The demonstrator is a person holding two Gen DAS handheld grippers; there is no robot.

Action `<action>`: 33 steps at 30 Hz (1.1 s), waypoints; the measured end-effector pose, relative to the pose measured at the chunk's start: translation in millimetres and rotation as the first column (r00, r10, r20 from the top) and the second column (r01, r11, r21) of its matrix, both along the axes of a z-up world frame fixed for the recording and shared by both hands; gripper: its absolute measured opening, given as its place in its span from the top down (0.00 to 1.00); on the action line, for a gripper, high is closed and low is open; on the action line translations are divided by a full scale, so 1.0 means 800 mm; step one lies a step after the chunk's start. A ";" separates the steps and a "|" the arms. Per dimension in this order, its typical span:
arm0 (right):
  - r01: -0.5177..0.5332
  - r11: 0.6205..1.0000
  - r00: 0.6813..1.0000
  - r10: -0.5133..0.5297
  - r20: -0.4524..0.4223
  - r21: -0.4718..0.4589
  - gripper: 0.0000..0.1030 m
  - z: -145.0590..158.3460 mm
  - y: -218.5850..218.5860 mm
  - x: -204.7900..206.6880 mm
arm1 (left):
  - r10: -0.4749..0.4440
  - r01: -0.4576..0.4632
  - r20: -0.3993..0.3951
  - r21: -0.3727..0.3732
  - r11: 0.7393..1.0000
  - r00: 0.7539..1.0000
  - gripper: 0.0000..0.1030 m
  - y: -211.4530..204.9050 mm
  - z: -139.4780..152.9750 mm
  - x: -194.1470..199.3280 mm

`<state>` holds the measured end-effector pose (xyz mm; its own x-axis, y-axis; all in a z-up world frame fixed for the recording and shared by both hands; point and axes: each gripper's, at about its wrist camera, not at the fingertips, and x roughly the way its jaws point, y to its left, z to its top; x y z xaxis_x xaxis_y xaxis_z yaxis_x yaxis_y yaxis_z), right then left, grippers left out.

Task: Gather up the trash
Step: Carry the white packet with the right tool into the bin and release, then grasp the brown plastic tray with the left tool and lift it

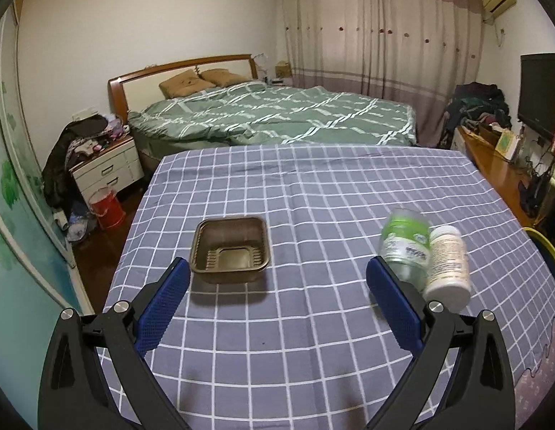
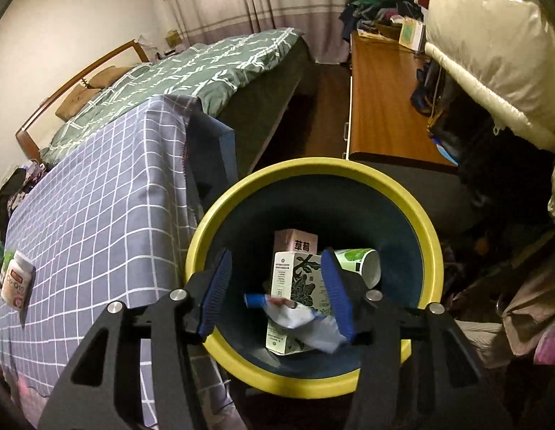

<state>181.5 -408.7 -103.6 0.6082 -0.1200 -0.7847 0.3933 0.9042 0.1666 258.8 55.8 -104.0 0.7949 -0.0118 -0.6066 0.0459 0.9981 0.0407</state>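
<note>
item: my right tool (image 2: 275, 295), poised over the yellow-rimmed bin (image 2: 426, 222) beside the table (image 2: 98, 193); jaws about half parted, nothing pressed between the pads; a crumpled white and blue wrapper (image 2: 299, 317) shows in the gap between them, and i cannot tell whether it is free of the tool or already lying on the green-printed carton (image 2: 295, 279) below; also in the bin: a pink carton (image 2: 295, 242), a green and white cup (image 2: 360, 263) on its side; item: my left tool (image 1: 277, 304), over the checked cloth, jaws wide apart, holding nothing; item: brown plastic tray (image 1: 230, 253), upright, empty, just ahead of the left tool's left finger; item: clear bottle with green label (image 1: 406, 247) and white pill bottle (image 1: 447, 267), lying touching side by side just beyond that tool's right finger, long axes running roughly away from me; judgement: the left tool is nearer all three remaining pieces; the bin lies off the table's right edge, on the right tool's side.
</note>
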 end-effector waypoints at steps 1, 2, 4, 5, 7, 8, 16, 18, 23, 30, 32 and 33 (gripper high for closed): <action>-0.005 1.000 1.000 0.005 0.002 0.004 0.51 0.000 0.002 0.000 | 0.012 -0.012 -0.008 0.004 1.000 1.000 0.06 0.002 -0.002 0.002; -0.013 1.000 1.000 0.013 0.003 0.012 0.51 -0.001 0.004 0.001 | 0.024 -0.024 -0.016 0.008 1.000 1.000 0.06 0.005 -0.004 0.005; -0.025 1.000 1.000 0.025 0.004 0.014 0.51 0.001 0.010 0.003 | 0.052 -0.052 -0.039 0.012 0.999 0.998 0.06 0.013 -0.008 0.014; -0.031 0.999 1.000 0.031 0.006 0.014 0.51 0.002 0.013 0.004 | 0.060 -0.059 -0.050 0.009 0.998 0.997 0.06 0.017 -0.010 0.019; -0.039 0.999 0.999 0.039 0.010 0.018 0.51 0.003 0.016 0.006 | 0.077 -0.077 -0.080 0.003 0.997 0.994 0.06 0.024 -0.015 0.031; -0.041 0.999 0.999 0.041 0.010 0.018 0.51 0.004 0.017 0.007 | 0.087 -0.087 -0.096 0.001 0.996 0.992 0.06 0.028 -0.017 0.038; -0.058 0.998 0.998 0.058 0.008 0.029 0.51 0.001 0.027 0.011 | 0.078 -0.082 -0.205 -0.010 0.997 0.976 0.06 0.046 -0.040 0.105; -0.061 0.998 0.998 0.061 0.007 0.030 0.51 0.001 0.028 0.011 | 0.082 -0.085 -0.225 -0.006 0.996 0.971 0.06 0.046 -0.047 0.118; -0.069 0.997 0.998 0.068 0.009 0.029 0.51 0.002 0.030 0.012 | 0.087 -0.098 -0.277 -0.024 0.995 0.957 0.06 0.058 -0.067 0.143; -0.083 0.996 0.997 0.083 0.009 0.029 0.51 0.002 0.037 0.014 | 0.092 -0.101 -0.283 -0.018 0.995 0.955 0.21 0.065 -0.077 0.155; -0.086 0.996 0.996 0.086 0.011 0.029 0.51 0.003 0.039 0.014 | 0.085 -0.096 -0.283 -0.025 0.995 0.955 0.27 0.063 -0.078 0.153; -0.087 0.996 0.996 0.087 0.011 0.029 0.51 0.003 0.040 0.014 | 0.082 -0.093 -0.282 -0.026 0.995 0.956 0.32 0.063 -0.077 0.153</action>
